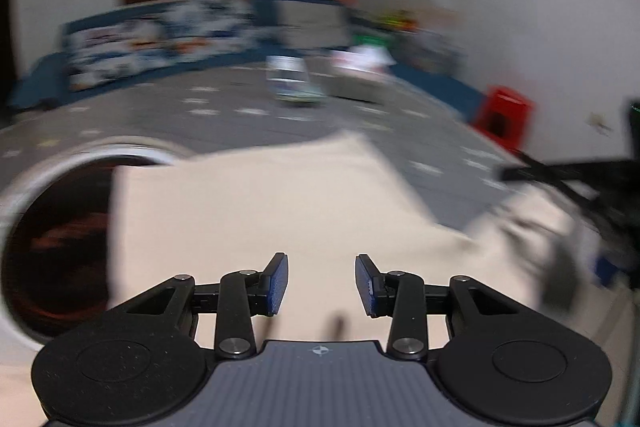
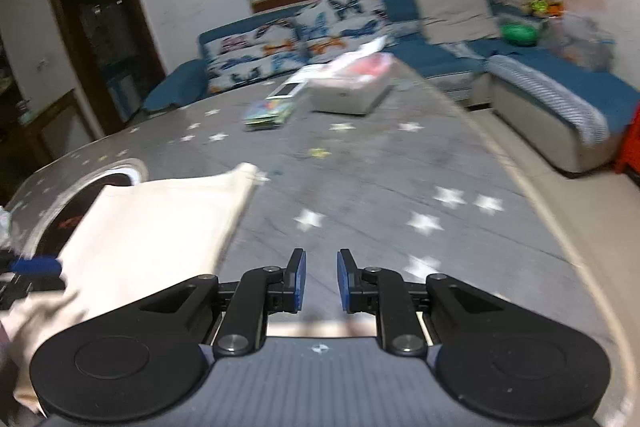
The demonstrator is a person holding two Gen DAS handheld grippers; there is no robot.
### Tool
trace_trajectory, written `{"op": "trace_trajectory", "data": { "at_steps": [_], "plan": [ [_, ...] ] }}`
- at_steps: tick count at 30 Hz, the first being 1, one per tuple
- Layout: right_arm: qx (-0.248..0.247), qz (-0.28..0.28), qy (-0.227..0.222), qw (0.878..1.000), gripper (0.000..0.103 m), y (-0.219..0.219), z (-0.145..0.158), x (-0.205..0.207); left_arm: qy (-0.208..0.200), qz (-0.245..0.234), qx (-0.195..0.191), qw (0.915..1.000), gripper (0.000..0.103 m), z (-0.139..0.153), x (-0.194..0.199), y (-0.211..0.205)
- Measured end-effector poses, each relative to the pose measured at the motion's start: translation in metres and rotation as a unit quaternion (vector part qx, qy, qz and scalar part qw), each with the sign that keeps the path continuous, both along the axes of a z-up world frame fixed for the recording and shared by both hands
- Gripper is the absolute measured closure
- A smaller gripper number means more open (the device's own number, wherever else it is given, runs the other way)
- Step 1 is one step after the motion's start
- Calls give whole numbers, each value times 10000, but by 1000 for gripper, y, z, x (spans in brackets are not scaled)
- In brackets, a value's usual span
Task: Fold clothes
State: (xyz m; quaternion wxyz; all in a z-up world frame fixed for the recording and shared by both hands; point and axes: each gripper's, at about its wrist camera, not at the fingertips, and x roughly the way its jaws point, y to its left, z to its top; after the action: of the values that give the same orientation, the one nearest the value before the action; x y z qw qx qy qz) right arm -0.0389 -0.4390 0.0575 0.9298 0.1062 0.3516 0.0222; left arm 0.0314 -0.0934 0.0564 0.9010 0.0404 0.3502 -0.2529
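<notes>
Left gripper (image 1: 321, 285) over the cream garment (image 1: 256, 211), jaws partly apart, nothing between the blue pads (image 1: 276, 283). Right gripper (image 2: 321, 281) over bare grey star-print tabletop (image 2: 380, 179), jaws parted by a narrow gap, empty. No earlier picture to compare.

Garment lies flat on the near left of the table, folded into a rough rectangle; long axis runs from near to far, far corner pointing toward the far right. Its left edge overlaps a round dark opening with a pale rim (image 2: 132, 167) in the tabletop.

Farther off: a thin book (image 2: 270, 113), a grey box (image 2: 352, 95). Beyond the table, a blue sofa (image 2: 560, 83) with butterfly cushions (image 2: 296, 39).

No legible writing; left view blurred.
</notes>
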Motion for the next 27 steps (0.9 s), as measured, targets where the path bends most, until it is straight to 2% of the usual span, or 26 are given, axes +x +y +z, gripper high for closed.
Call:
{"op": "trace_trajectory", "data": {
  "at_steps": [4,6,13,17,18,19,20,21,22,27],
  "plan": [
    [144,363,107,9992,85,18,1,37,-100,884,394,9953,59,-5,49,24],
    [203,500,190,9984,82,26,-1,55,-100,1149,509,9920,57,-8,70,33],
    [244,767,474,9956,79,48,-14,110,117,1364,774,9876,54,-30,120,39],
    [115,847,636,9943,79,57,-25,134,230,1363,753,9875,56,-41,133,39],
    [79,873,685,9938,79,59,-28,139,228,1308,720,9885,63,-42,135,39],
    [38,895,724,9933,84,61,-30,143,217,1244,677,9897,74,-42,135,39],
    [-24,916,735,9931,89,63,-31,147,206,1180,634,9908,79,-42,136,40],
    [-112,952,732,9927,96,65,-31,150,167,1169,654,9908,89,-42,137,39],
    [-185,984,722,9923,98,67,-30,154,118,1174,694,9906,94,-41,139,39],
    [-482,1116,423,9917,99,80,-22,176,-67,1305,837,9879,98,-39,150,40]
  ]
}}
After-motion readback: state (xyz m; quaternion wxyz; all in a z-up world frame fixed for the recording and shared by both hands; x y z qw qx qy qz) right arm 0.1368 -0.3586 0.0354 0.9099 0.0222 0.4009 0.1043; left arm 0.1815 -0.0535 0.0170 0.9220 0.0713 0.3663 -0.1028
